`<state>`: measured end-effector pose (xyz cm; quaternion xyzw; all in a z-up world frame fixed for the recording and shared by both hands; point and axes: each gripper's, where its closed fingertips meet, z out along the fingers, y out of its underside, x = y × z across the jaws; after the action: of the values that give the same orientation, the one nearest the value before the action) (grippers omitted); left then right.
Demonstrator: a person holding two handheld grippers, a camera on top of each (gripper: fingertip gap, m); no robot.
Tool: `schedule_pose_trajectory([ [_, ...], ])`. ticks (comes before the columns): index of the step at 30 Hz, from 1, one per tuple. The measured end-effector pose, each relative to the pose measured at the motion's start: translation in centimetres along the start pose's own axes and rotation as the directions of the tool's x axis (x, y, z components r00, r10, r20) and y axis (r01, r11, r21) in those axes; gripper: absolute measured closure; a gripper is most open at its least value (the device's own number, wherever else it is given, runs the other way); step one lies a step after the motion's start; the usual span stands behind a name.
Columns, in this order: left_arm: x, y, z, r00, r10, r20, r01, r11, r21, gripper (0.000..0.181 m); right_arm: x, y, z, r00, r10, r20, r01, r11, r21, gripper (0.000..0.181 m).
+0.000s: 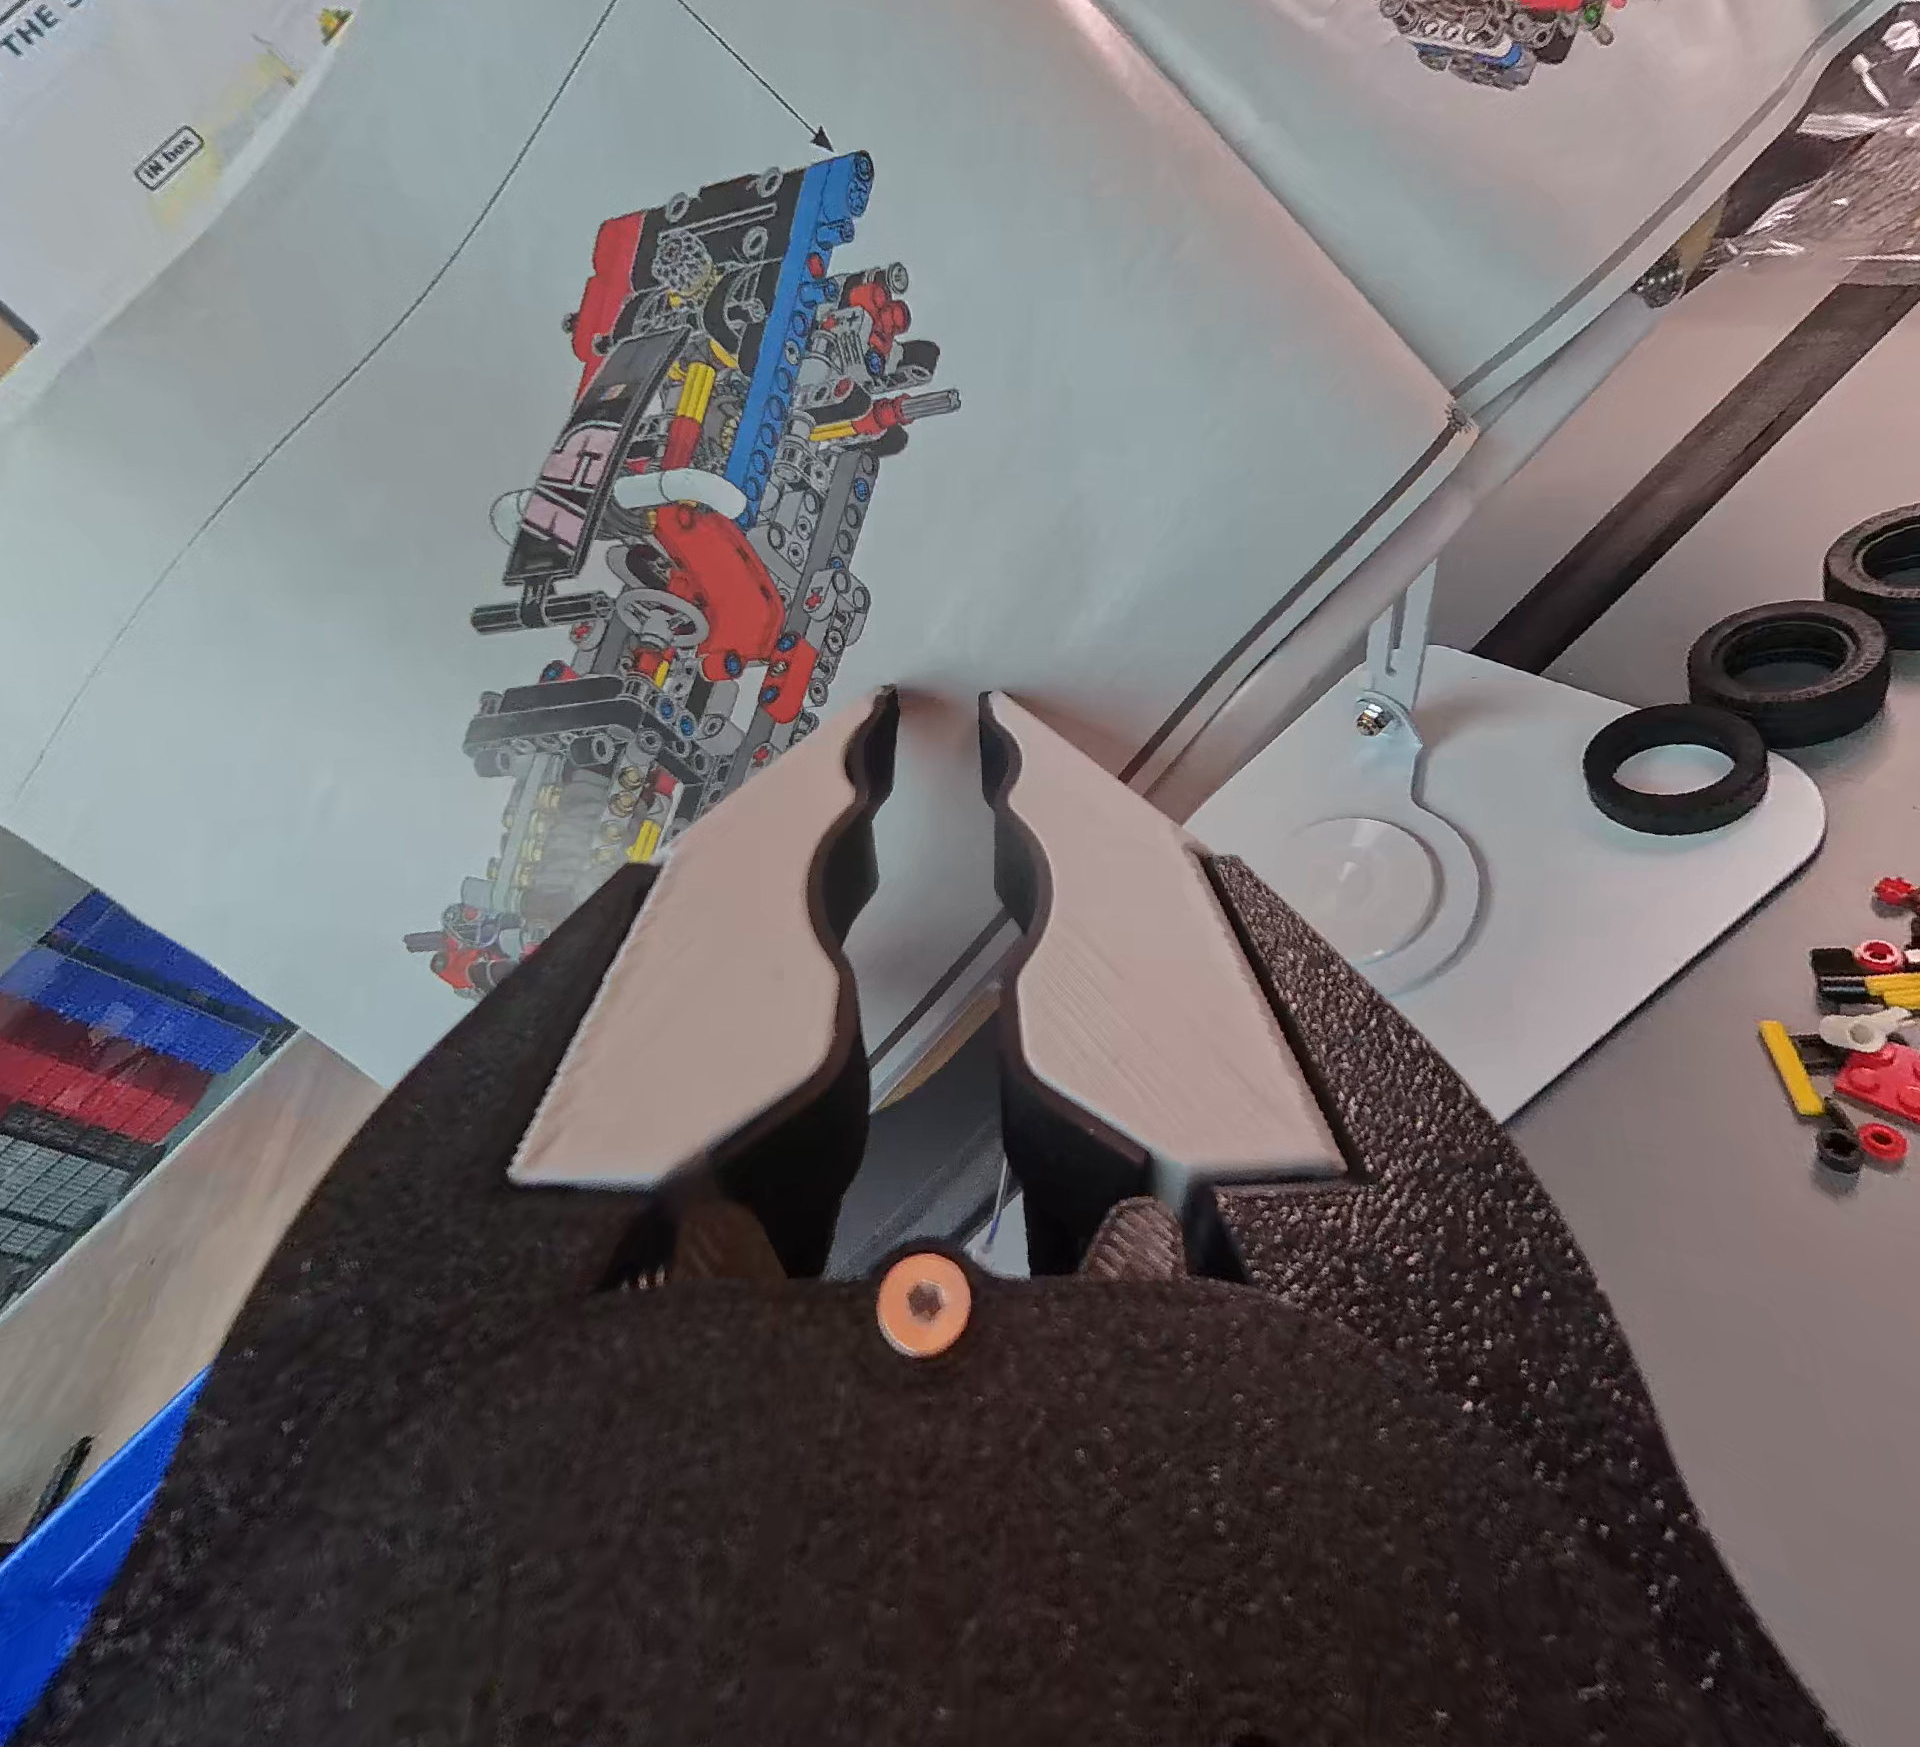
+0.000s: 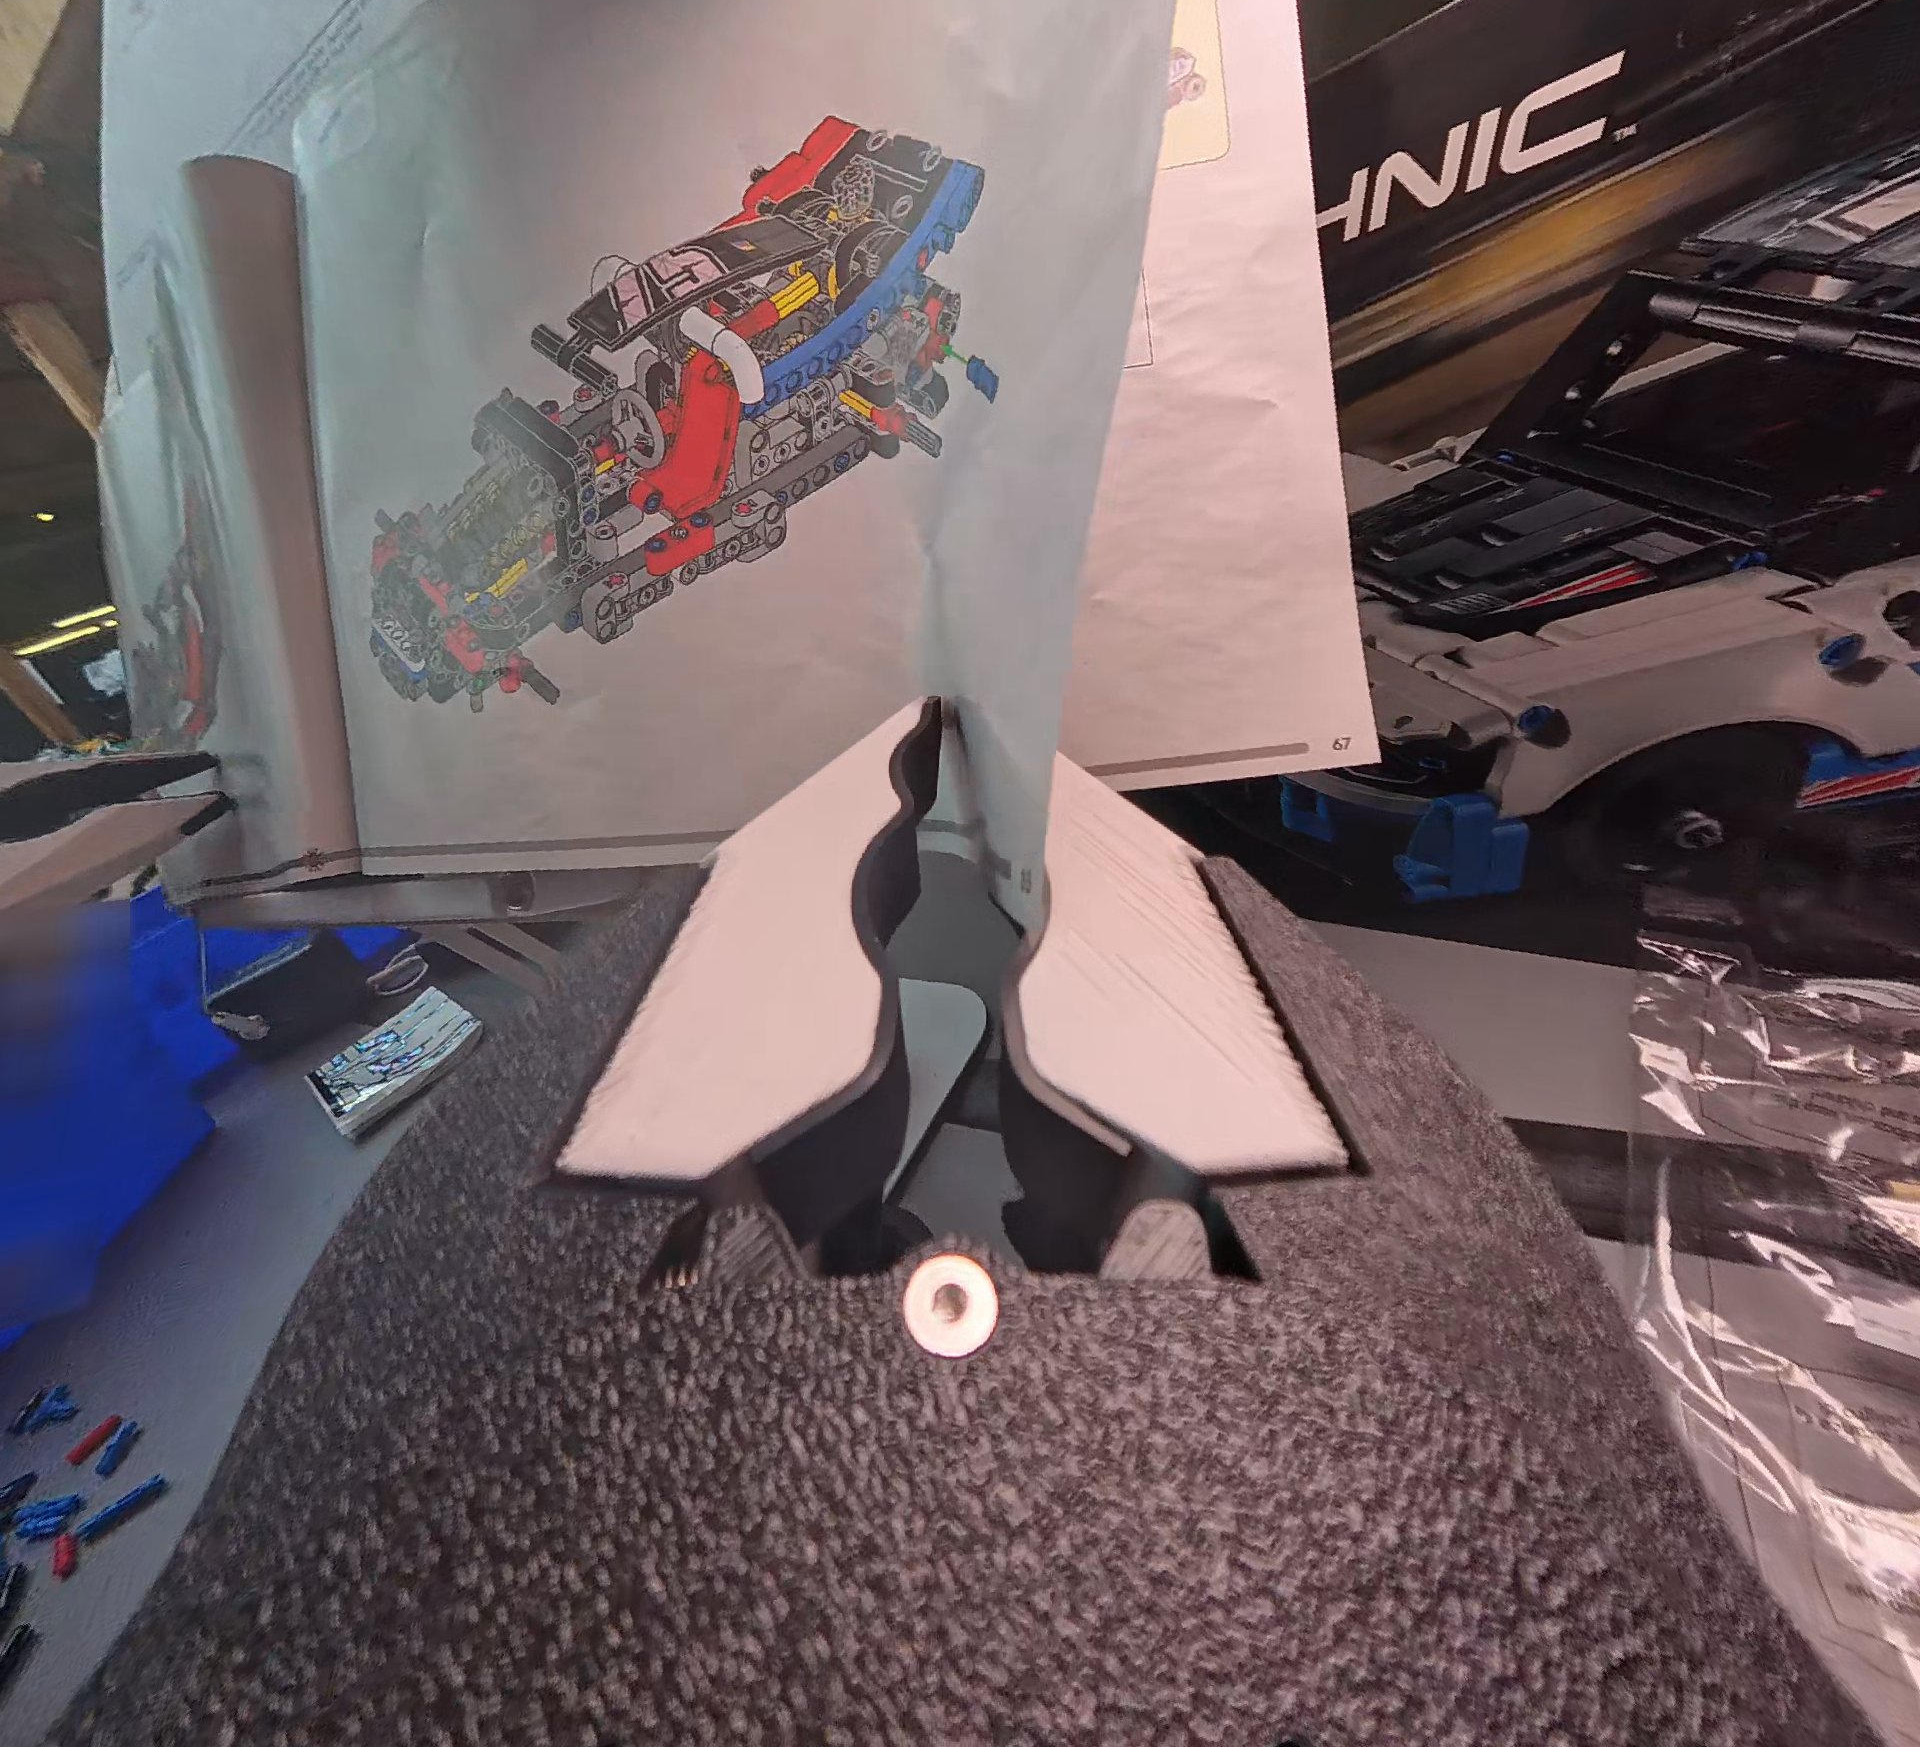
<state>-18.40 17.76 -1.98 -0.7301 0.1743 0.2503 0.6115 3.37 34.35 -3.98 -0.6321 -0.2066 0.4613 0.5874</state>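
An open instruction booklet (image 1: 1091, 367) with coloured drawings of a brick-built car stands on a white stand (image 1: 1558, 876). My left gripper (image 1: 938, 702) has its jaws a little apart with nothing between them, and its tips rest against the lower part of the left page. My right gripper (image 2: 958, 723) is shut on the lower edge of one booklet page (image 2: 935, 56) and holds it upright, away from the pages behind. The left gripper also shows at the far left of the right wrist view (image 2: 104, 809).
Three black tyres (image 1: 1787, 671) and small red, yellow and black bricks (image 1: 1860, 1053) lie right of the stand. A blue bin (image 1: 62, 1541) is at the left. A large black set box (image 2: 1621, 326), clear plastic bags (image 2: 1787, 1198), a shiny sheet (image 2: 395, 1063) and loose pins (image 2: 73, 1489) surround the booklet. Tip to tip, the grippers are about 30 centimetres apart.
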Motion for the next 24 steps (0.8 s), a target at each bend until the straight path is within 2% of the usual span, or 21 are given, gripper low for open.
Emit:
schedule_pose_trajectory([
  [8,-0.5,0.2,0.1,1.000,-0.023,-0.006,0.023,1.000,0.011,0.168,0.8,0.6,-0.5,0.999,0.028,-0.021,-0.028,0.999,-0.036,0.172],
  [17,-2.0,0.2,0.9,0.997,0.076,0.027,-0.076,0.997,-0.021,0.174,0.9,0.7,-0.8,1.000,0.024,-0.009,-0.025,0.998,-0.064,0.172],
  [21,-1.5,0.5,0.7,1.000,0.013,0.012,-0.013,1.000,0.008,0.174,0.9,1.4,-0.7,1.000,0.017,-0.014,-0.018,0.996,-0.090,0.171],
  [24,-1.3,0.7,0.5,0.999,0.022,0.023,-0.022,1.000,0.014,0.174,1.4,1.8,-0.7,0.999,0.030,-0.034,-0.034,0.994,-0.101,0.168],
])
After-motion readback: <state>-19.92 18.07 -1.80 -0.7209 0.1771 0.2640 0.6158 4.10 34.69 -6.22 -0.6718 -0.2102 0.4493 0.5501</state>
